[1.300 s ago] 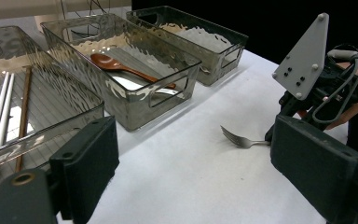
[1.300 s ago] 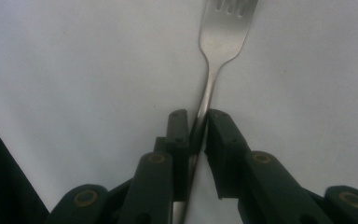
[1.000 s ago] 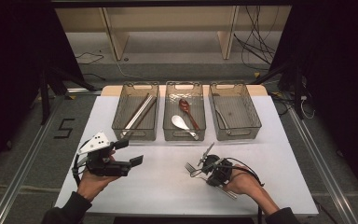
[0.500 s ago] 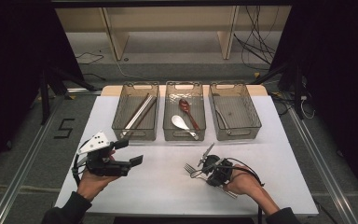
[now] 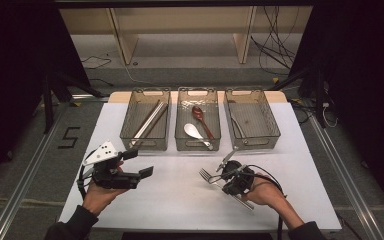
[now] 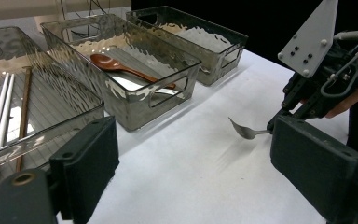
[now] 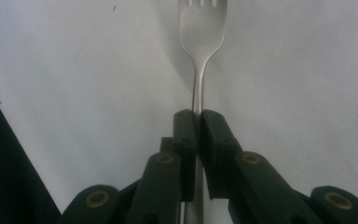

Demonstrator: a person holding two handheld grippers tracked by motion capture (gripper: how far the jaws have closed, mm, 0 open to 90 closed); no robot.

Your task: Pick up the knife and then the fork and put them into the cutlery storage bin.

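A silver fork (image 5: 207, 176) is clamped by its handle in my right gripper (image 5: 226, 182), low over the white table (image 5: 180, 200) at the front right. Its tines point left, and the handle end sticks out behind the hand. In the right gripper view the fork (image 7: 201, 28) runs straight up from the closed jaws of the right gripper (image 7: 199, 119). My left gripper (image 5: 141, 163) is held at the front left, open and holding nothing. In the left gripper view the fork (image 6: 244, 133) and the right gripper (image 6: 326, 84) lie beyond the spread jaws of the left gripper (image 6: 196, 177).
Three grey see-through bins stand in a row at the back of the table. The left bin (image 5: 125, 131) holds chopsticks (image 5: 149, 119). The middle bin (image 5: 216, 142) holds a white spoon (image 5: 194, 131) and a brown spoon (image 5: 200, 116). The right bin (image 5: 275, 131) holds a slim metal piece.
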